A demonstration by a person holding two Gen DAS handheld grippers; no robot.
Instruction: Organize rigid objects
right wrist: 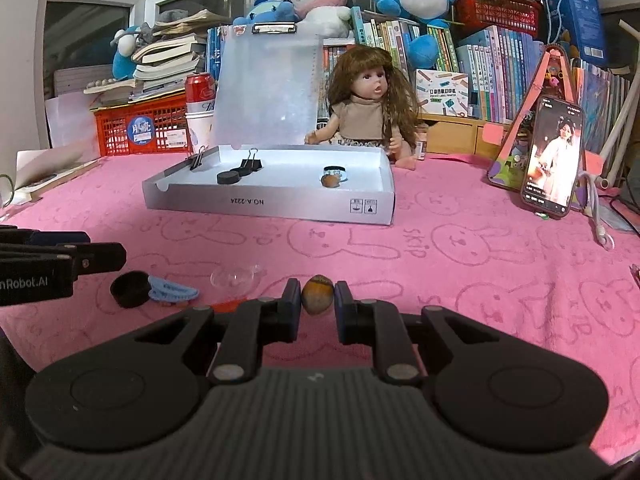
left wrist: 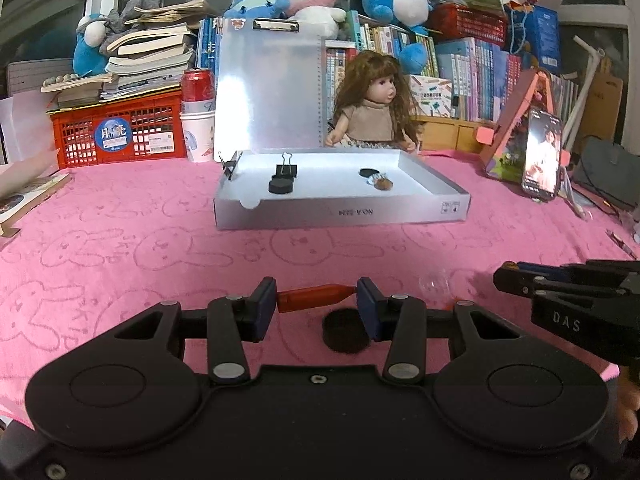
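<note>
The left gripper holds a red cylindrical piece crosswise, its pads pressed on either end, above the pink cloth. A black round cap lies on the cloth just below the red piece, a clear dome-shaped item lies just to its right, and the right gripper enters further right. Beyond the red piece stands the white tray, containing a binder clip and a black disc.
</note>
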